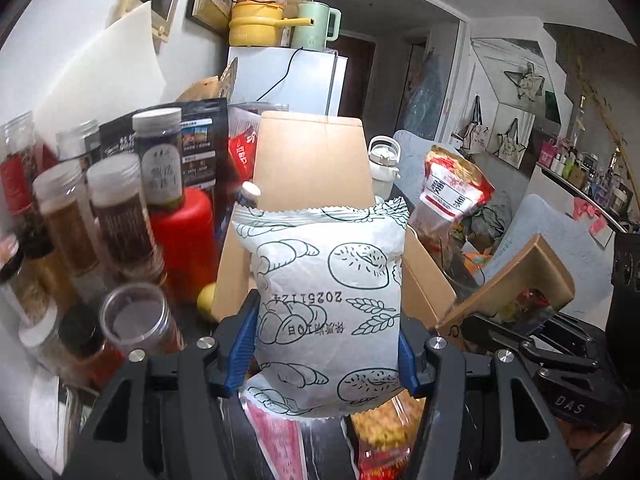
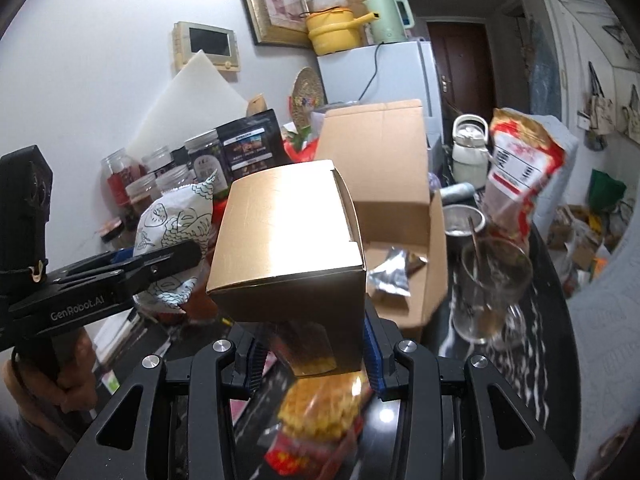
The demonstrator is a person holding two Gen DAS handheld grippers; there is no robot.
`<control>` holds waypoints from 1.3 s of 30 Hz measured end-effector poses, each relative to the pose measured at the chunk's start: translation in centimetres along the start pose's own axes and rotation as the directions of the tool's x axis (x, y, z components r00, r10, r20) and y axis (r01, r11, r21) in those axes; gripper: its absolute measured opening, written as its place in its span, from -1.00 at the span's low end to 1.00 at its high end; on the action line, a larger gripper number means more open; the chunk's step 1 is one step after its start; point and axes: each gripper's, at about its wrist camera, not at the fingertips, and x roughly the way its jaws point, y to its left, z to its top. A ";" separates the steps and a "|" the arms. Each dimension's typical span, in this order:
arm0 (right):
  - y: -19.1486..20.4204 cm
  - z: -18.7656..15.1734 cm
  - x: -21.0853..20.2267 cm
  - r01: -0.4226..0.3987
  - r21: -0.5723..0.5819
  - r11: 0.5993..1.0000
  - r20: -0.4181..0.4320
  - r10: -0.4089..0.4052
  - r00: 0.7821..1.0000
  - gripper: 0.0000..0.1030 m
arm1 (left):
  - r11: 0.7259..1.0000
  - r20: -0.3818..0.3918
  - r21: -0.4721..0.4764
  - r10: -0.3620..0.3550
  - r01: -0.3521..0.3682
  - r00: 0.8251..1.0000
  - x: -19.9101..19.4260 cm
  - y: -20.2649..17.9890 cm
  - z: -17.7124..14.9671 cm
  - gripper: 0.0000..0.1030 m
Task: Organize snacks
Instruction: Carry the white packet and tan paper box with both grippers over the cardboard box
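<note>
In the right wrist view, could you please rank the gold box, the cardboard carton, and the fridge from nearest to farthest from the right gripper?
1. Gold box: clamped in the right gripper.
2. Cardboard carton: just behind the box, open, on the table.
3. Fridge: farthest, against the back wall.

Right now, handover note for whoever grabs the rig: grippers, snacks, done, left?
Left gripper: shut on the white bread bag, held up in front of the open carton.
Right gripper: shut on the gold box, also lifted near the carton.
Done: a silver pouch lies in the carton.
Left: drop both held items in; then the yellow snack pack and red bag on the black table.
</note>
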 end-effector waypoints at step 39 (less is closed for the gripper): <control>-5.6 4.2 15.2 0.040 0.025 0.999 -0.237 -0.033 0.971 -0.22 | 0.997 -0.288 0.047 0.069 -0.057 0.955 18.5 1.9 2.1 0.11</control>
